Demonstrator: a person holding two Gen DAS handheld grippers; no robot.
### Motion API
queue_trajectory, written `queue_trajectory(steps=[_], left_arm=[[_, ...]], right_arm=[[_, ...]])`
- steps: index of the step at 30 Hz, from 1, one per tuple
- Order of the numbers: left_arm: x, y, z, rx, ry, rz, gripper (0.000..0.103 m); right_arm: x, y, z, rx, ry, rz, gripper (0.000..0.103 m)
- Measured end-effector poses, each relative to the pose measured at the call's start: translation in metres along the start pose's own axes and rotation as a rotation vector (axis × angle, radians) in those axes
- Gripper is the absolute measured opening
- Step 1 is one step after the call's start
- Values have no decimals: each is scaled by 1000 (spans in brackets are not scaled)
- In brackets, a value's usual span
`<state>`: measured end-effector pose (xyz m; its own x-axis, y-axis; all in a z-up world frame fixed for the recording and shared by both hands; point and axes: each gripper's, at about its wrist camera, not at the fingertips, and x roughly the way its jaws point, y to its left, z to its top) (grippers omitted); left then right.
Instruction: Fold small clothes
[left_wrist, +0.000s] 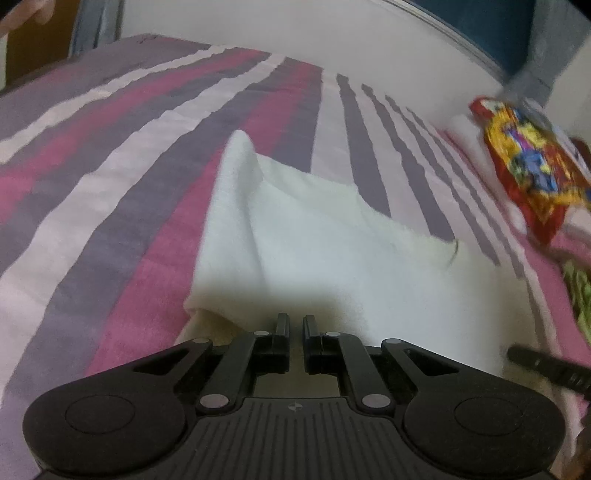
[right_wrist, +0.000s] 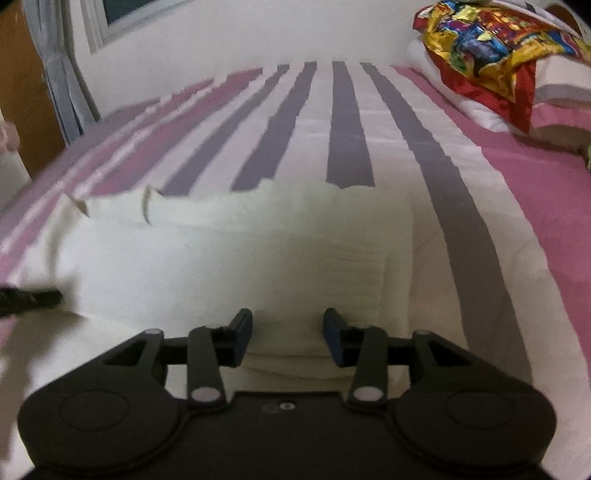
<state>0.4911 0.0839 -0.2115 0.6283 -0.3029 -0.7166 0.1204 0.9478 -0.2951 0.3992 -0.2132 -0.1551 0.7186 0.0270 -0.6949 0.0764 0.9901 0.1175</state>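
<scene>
- The white cloth (right_wrist: 236, 254) lies on the striped bedsheet (right_wrist: 347, 125); only the right wrist view shows its folded layered edge, the left wrist view a raised ridge (left_wrist: 240, 155).
- Left gripper (left_wrist: 294, 325): jaws nearly closed, a narrow gap between them, nothing visibly held, just over the cloth.
- Right gripper (right_wrist: 288, 328): jaws wide apart, straddling the folded edge, gripping nothing.
- A colourful pillow (right_wrist: 480, 40) sits well apart.
</scene>
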Motion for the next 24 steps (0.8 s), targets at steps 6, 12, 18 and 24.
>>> queue_trajectory(steps=[6,12,18,24], left_arm=[[-2,-12,-8,50,24,59,7],[-15,-29,-15,118,47,97,7],[-34,-41,-36,178,66,112,7],[-56,-49,-50,194,90,130,7]], right_arm=[[0,11,-12,-57,32,-32,50],[-19,24,-16,-67,37,-3,60],[-30,33,-44,-93,87,-6,64],[-48,40,-59,-113,101,-8,65]])
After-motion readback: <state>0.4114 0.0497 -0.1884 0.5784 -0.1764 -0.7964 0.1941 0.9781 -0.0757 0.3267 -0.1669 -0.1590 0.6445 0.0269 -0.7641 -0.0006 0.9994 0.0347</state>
